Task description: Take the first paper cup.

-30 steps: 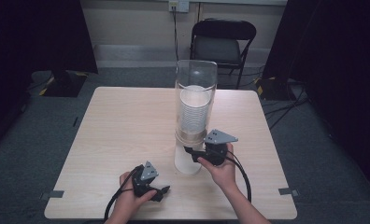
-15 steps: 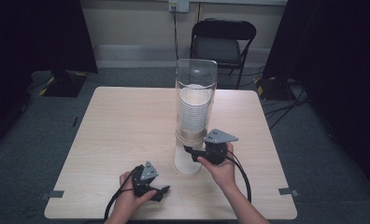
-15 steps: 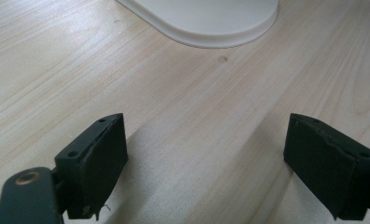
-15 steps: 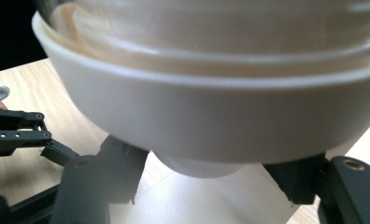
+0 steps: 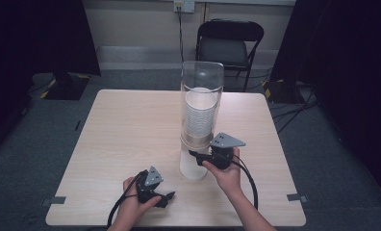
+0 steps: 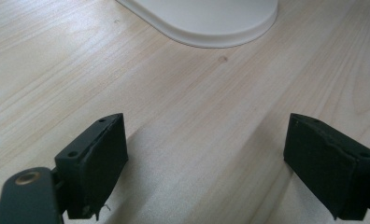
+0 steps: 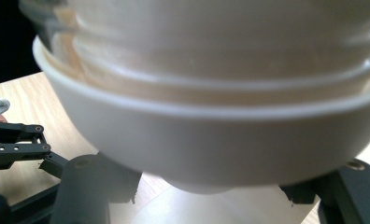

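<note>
Two black jaws of the right gripper (image 5: 194, 155) stand on either side of the lowest white paper bowl (image 7: 211, 144) hanging from the bottom of the tall clear plastic dispenser tube (image 5: 201, 103); the jaws have just been closing slightly, and they appear clenched on the bowl's lower wall, though the contact points are partly hidden beneath it in the right gripper view. Judged from this, the extraction step is under way and not finished: the bowl still sits nested under the rims above it, and pulling it down and free remains to be done. The tube holds a stack of white bowls (image 5: 200, 115) filling roughly its lower half, the upper half being empty. It stands on a white cylindrical base (image 6: 206, 21) at the middle of the light wooden table (image 5: 121, 139). The left gripper (image 5: 167, 197) rests near the table's near edge, its jaws released and holding nothing, pointed toward the base.
</note>
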### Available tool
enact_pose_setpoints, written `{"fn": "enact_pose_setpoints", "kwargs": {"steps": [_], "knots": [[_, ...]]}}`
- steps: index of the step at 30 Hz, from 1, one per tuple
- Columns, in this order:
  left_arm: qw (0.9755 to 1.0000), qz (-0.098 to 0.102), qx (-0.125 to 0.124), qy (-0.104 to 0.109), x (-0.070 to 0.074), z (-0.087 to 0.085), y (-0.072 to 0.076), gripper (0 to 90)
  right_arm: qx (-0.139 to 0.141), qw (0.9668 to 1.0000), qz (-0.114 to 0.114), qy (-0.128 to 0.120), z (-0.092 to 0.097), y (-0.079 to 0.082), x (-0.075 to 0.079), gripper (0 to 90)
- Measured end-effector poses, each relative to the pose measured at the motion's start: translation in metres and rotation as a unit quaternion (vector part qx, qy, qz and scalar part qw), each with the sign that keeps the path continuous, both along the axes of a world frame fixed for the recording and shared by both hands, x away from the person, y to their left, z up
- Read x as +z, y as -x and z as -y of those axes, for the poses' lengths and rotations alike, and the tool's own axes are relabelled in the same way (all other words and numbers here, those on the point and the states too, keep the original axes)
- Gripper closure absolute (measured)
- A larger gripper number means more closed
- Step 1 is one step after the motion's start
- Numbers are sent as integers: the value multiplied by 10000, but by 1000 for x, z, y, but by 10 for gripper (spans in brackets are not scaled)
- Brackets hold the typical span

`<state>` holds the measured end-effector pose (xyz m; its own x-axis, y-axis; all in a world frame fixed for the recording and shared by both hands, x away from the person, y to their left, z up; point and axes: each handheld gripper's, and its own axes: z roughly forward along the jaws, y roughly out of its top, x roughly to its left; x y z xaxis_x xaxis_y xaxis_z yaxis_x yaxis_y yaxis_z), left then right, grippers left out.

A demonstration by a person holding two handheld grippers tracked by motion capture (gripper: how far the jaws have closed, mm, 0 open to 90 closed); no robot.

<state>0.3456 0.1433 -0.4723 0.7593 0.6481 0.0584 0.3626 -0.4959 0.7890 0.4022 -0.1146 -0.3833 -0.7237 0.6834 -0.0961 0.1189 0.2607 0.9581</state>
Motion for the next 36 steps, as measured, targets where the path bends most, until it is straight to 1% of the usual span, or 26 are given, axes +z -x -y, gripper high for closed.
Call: {"fn": "enact_pose_setpoints", "kwargs": {"steps": [1, 4, 6, 9, 12, 13, 14, 15, 16, 17, 18, 19, 20, 21, 22, 23, 24, 26, 27, 28, 29, 31, 35, 36], "knots": [[10000, -2, -2, -2, 0, 0, 0, 131, -15, 10000, 7, 39, 0, 1, -1, 354], [10000, -4, -2, -10, 0, 0, 0, 131, 12, 10000, 57, 34, 0, 2, -4, 361], [10000, -6, 0, -7, 0, 0, 0, 131, -42, 9999, 119, 64, 2, 2, -7, 363], [10000, 18, -17, -36, 0, 0, 0, 131, -23, 9999, 116, 103, 3, 3, -6, 365], [10000, -2, -3, -7, 0, 0, 0, 131, 2, 9998, 76, 168, 2, 2, -5, 366], [10000, -3, 2, -5, 0, 0, 0, 131, -7, 9998, 107, 188, 3, 1, -5, 366], [10000, -2, 0, -4, 0, 0, 0, 131, -25, 9995, 55, 322, 3, 0, -6, 366], [10000, -4, -2, -5, 0, 0, 0, 131, -10, 9993, -33, 369, 2, -1, -9, 372], [10000, -4, -2, -5, 0, 0, 0, 131, -44, 9977, -195, 655, 1, -2, -15, 373], [10000, -6, 2, -5, 0, 0, 0, 131, -11, 9979, -280, 591, 3, -3, -27, 374], [10000, -4, -4, -17, 0, 0, 0, 131, -92, 9951, -499, 852, 5, -3, -36, 374], [10000, -10, -4, -13, 0, 0, 0, 131, -81, 9945, -568, 880, 7, -1, -47, 373], [10000, -12, -6, -11, 0, 0, 0, 131, -45, 9946, -614, 834, 9, 2, -52, 372], [10000, -2, 3, -1, 0, 0, 0, 131, -32, 9949, -628, 783, 12, 4, -54, 372], [10000, -3, 19, -24, 0, 0, 0, 131, -43, 9947, -655, 790, 14, 4, -53, 371], [10000, -2, 1, -1, 0, 0, 0, 131, -45, 9942, -696, 813, 16, 3, -51, 370], [10000, -2, 28, -51, 1, 0, 0, 131, 9, 9936, -735, 855, 17, 3, -50, 369], [10000, -41, 4, -82, 1, 0, 0, 130, 75, 9918, -742, 1042, 20, 4, -50, 368], [10000, -9, 6, -15, 0, 0, 0, 131, 109, 9907, -788, 1108, 21, 4, -53, 367], [10000, -9, 6, -15, 0, 0, 0, 131, 109, 9907, -788, 1108, 21, 4, -53, 367], [10000, -5, 1, 0, 0, 0, 0, 131, 120, 9893, -884, 1154, 25, 6, -59, 366], [10000, -7, 0, -5, 0, 0, 0, 131, 132, 9882, -919, 1217, 29, 9, -64, 365], [10000, -7, -10, -24, 0, 0, 0, 131, 135, 9887, -935, 1160, 34, 11, -62, 364], [10000, -6, -8, -24, 0, 0, 0, 131, 144, 9881, -912, 1232, 35, 13, -60, 363]]}}
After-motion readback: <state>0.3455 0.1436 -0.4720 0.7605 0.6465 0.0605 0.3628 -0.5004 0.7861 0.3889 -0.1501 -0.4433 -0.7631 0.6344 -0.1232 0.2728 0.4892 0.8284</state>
